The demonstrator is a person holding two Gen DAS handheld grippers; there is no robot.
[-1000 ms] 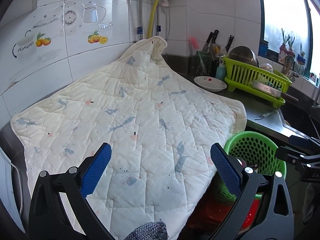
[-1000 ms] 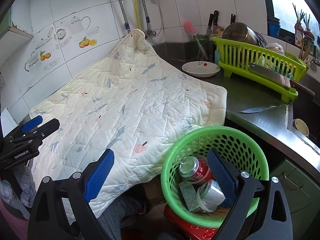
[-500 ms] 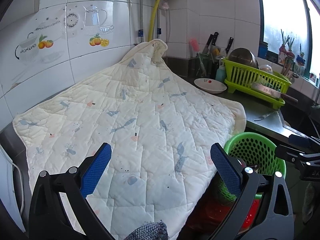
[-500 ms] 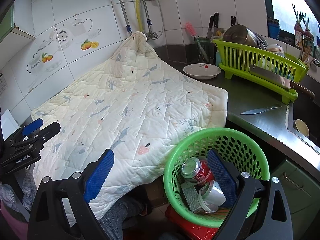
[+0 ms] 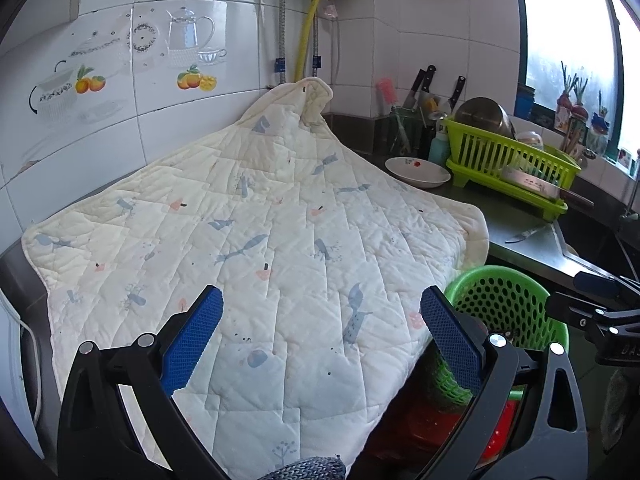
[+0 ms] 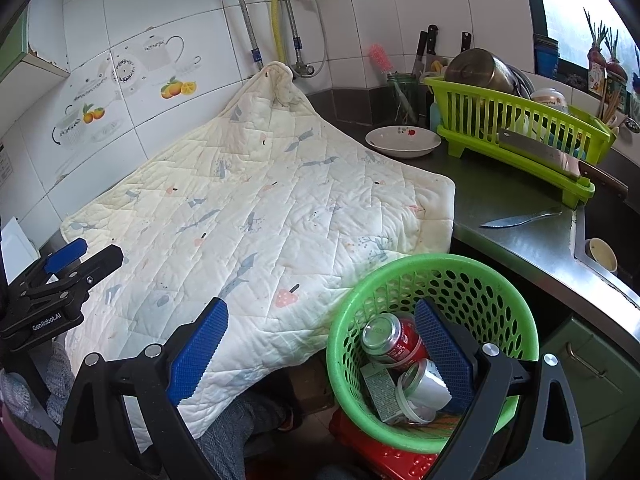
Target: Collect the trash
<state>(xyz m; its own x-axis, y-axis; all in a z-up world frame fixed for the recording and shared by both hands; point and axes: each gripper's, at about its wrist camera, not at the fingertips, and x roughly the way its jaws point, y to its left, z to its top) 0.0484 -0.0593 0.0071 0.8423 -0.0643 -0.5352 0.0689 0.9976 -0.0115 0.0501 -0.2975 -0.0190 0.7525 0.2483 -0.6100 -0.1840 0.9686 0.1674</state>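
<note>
Left tongs (image 5: 322, 334), right tongs (image 6: 322, 346): jaws spread, empty.

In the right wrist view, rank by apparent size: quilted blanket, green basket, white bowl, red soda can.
1. quilted blanket
2. green basket
3. and 4. white bowl and red soda can: look alike, since the can is nearer the camera.

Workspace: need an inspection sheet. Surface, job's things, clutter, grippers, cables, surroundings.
Surface: quilted cloth spread over the counter; bare steel countertop to its right.
Job's things: green basket below the counter edge holds a red can, a carton and a tape roll; no loose trash seen on the cloth.
Clutter: white bowl, dish rack, cleaver, knife.
Grippers: left gripper open, empty; right gripper open, empty, above the basket.
Cables: white cord at far left.
Surroundings: tiled wall, wall pipes, window.
</note>
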